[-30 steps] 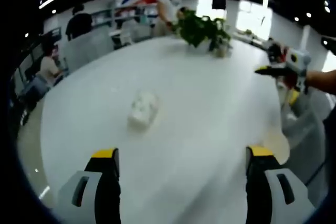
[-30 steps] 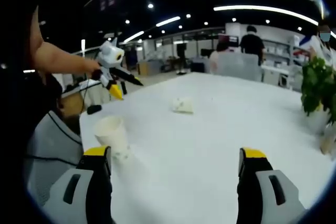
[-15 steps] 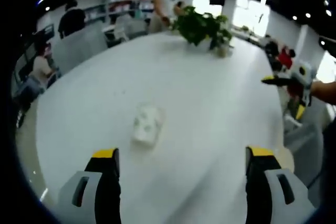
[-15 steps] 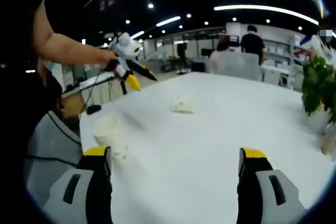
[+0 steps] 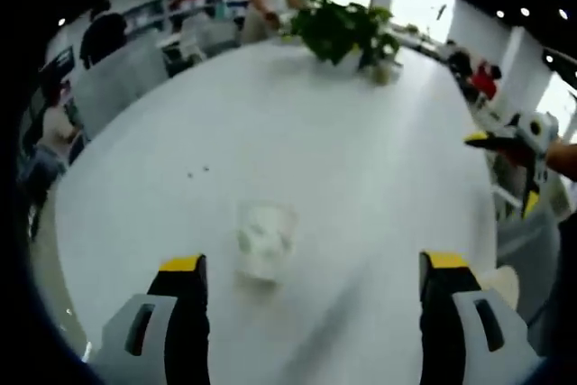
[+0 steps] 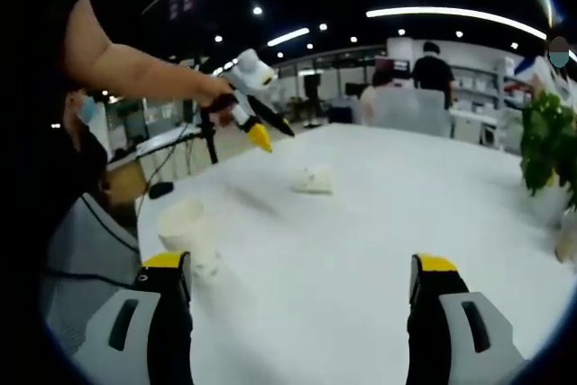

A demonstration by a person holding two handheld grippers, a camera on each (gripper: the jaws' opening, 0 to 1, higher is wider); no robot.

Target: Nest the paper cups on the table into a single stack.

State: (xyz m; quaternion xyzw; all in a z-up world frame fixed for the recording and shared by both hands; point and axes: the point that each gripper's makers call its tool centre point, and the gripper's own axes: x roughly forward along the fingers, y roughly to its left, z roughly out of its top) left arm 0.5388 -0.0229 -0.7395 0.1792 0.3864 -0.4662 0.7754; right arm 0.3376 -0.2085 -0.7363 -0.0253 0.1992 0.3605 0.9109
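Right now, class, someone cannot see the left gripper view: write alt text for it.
A white paper cup lies on its side on the round white table, ahead of and between the left gripper's open yellow-tipped jaws. A leafy green potted plant stands at the far edge, and the right gripper reaches in from the right.

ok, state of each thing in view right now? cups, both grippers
lying cup: on its side on the table, untouched
upright cup: standing near the table edge, not nested
left gripper: fingers open, empty, aimed at the lying cup
right gripper: fingers open, empty
potted plant: upright, far side
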